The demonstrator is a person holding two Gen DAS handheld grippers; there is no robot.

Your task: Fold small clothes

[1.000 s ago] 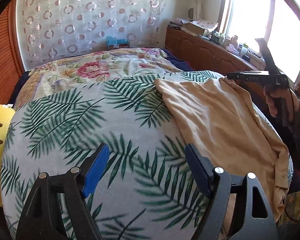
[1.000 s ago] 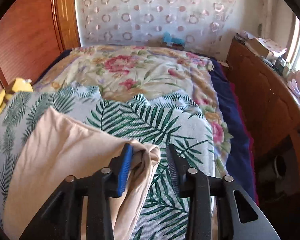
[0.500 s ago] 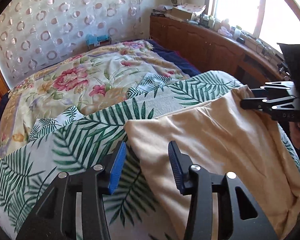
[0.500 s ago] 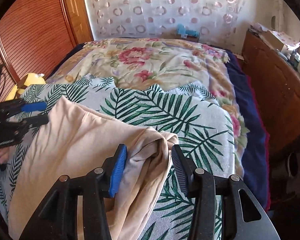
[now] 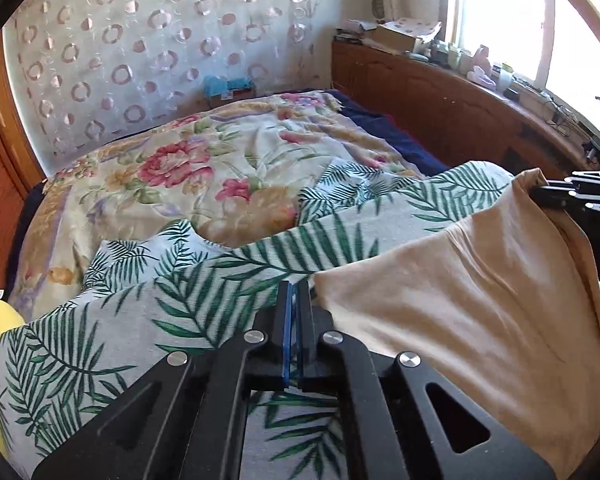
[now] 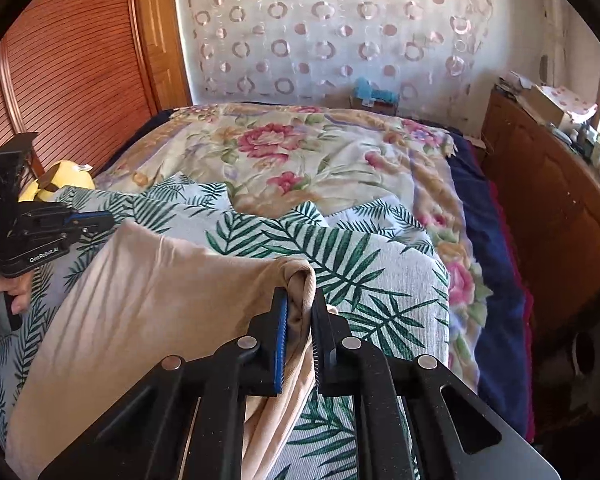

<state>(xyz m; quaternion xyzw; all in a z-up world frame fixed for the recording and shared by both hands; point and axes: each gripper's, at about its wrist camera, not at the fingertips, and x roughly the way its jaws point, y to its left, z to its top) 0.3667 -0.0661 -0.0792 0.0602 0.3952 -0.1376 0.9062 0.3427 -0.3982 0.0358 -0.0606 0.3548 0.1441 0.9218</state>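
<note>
Gripping a bunched corner of a tan garment (image 6: 148, 304), the right gripper (image 6: 300, 312) has its fingers closing on the fabric, which fills the gap between the blue pads and spills out above the tips. The left gripper (image 5: 294, 300) has its fingers pressed fully together. Its tips sit at the garment's opposite near corner, but the cloth edge lies just beside them on their right, and the left wrist view does not show fabric between the pads; whether they caught a thin edge cannot be told.

Between the two pairs of fingers the garment lies spread across a palm-leaf sheet (image 5: 140, 320) on a bed (image 6: 496, 248). Its surface is mostly smooth, with soft wrinkles running toward the right gripper. It looks like a single open layer, apart from the gathered corner.

Beyond the fingers, a floral quilt (image 5: 188, 176) covers the far part of the bed. A yellow soft toy (image 6: 66, 172) sits past the left gripper, by a wooden headboard. A curtain with circles hangs at the far end, and a wooden cabinet under a bright window runs along the right gripper's side.

Judging from this, folding has barely begun: corners are being taken, and no fold is yet visible. Every fold, and any other clothes, remains to be done.
</note>
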